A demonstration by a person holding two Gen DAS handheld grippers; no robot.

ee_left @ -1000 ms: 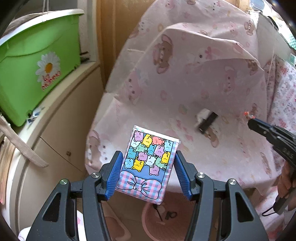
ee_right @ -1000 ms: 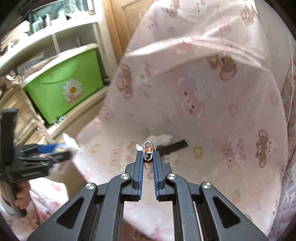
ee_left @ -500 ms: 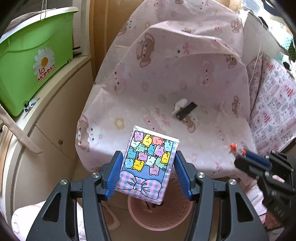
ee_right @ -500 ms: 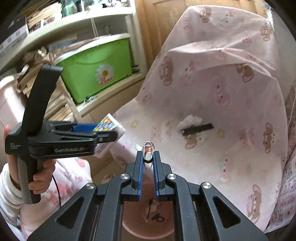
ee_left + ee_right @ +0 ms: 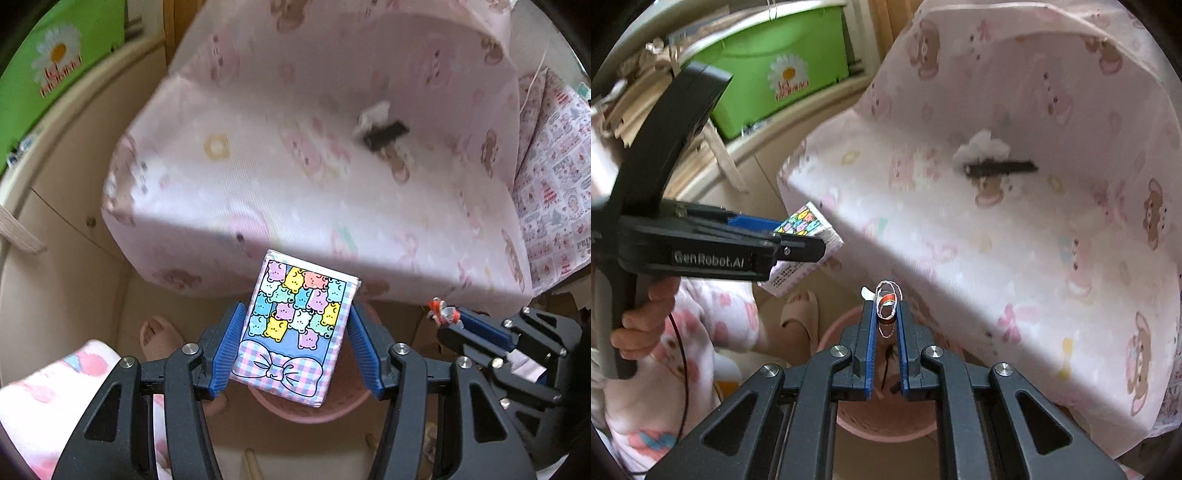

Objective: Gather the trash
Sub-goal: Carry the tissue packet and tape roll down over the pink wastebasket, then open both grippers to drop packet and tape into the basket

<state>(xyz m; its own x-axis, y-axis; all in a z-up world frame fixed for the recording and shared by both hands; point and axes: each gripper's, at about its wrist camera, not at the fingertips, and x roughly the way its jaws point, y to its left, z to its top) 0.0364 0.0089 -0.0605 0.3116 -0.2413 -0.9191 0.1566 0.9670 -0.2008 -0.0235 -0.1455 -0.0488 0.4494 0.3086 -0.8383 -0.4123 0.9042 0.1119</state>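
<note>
My left gripper [image 5: 295, 321] is shut on a small box printed with coloured bears and a checked bow [image 5: 295, 328], seen from the side as the box [image 5: 805, 236] in the right wrist view. My right gripper [image 5: 886, 308] is shut on a small scrap of red-and-white twisted wrapper [image 5: 886, 301], the same scrap [image 5: 441, 312] showing at right in the left wrist view. Both hang over a round pink bin [image 5: 882, 428], whose rim [image 5: 314, 415] sits below the box. On the pink bear-print cushion [image 5: 295, 166] lie a white crumpled tissue [image 5: 984, 146] and a flat black strip [image 5: 1001, 168].
A green bin with a daisy [image 5: 783, 70] stands on a beige shelf at upper left. Slippers [image 5: 799, 314] sit on the floor by the bin. A person's hand [image 5: 646, 314] and patterned sleeve are at left. Patterned fabric [image 5: 554, 166] lies at right.
Both grippers have dropped and tilted downward, closing in over the pink bin in front of the cushion. The box and the wrapper scrap stay gripped.
</note>
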